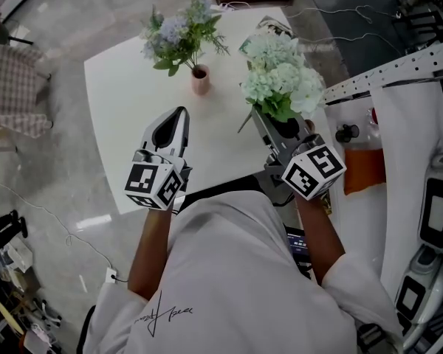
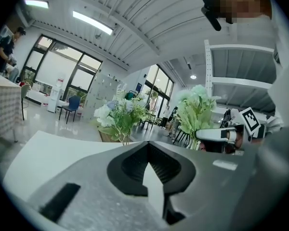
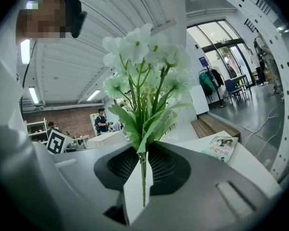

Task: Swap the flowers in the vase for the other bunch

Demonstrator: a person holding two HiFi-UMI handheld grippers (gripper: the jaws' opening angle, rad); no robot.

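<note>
The right gripper [image 1: 261,119] squeezes the thin stems of the white bunch [image 1: 280,76], which stands tall over the table's [image 1: 122,116] right edge, stems down and blooms up. The blue bunch [image 1: 179,34] stands straight up in the pink vase [image 1: 200,80] (near the far edge). The left gripper [image 1: 179,116] hangs over the near edge, pinched tight on nothing.

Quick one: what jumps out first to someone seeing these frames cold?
The bunch of white-green hydrangea-like flowers grabs the eye first, its stem clamped in the right gripper by the right edge of the white square table. Further back on the table, a blue-lilac flower bunch stands in a small pink vase. The left gripper hovers over the table's near side, shut and empty.
</note>
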